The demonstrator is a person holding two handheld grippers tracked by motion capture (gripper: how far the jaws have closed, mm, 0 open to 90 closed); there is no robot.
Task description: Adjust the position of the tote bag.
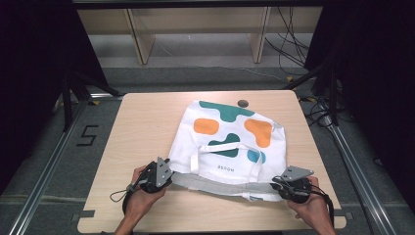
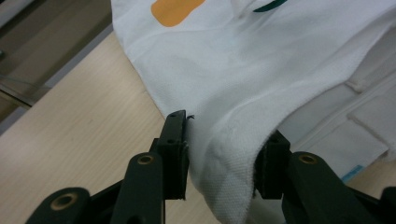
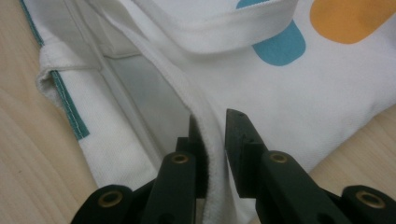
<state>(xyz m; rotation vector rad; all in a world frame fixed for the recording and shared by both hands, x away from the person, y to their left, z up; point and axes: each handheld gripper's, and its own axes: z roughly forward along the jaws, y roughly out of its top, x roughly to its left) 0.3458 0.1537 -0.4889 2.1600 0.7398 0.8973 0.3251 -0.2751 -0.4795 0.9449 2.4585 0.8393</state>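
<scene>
We have the tote bag (image 1: pixel 227 142) lying flat near the middle of the table (image 1: pixel 142 122), open mouth toward us, handles (image 1: pixel 222 149) flopped over the printed front. Left gripper (image 1: pixel 164 177) sits at the near-left corner of the mouth; in the left gripper view (image 2: pixel 219 156) its jaws stand apart with a fold of the white cloth bulging between them, pads near the fabric but not pinched tight, so we read it as released and straddling the corner. Right gripper (image 1: pixel 281 186) is at the near-right corner; in the right gripper view (image 3: pixel 215 140) the upper rim hem runs between the jaws, touching the left pad with a gap to the right one, so not clamped either. Our read: both corners are lined up, neither is gripped, so the lift or fold of the bag hasn't started and everything after the grab is left. Surface is a light wood tabletop, bare apart from the bag and a small dark round spot (image 1: pixel 242 103) just past its far edge. Around it: grey floor with a "5" marking (image 1: pixel 87 135), metal rails, wooden shelving behind, cables at the far right.
</scene>
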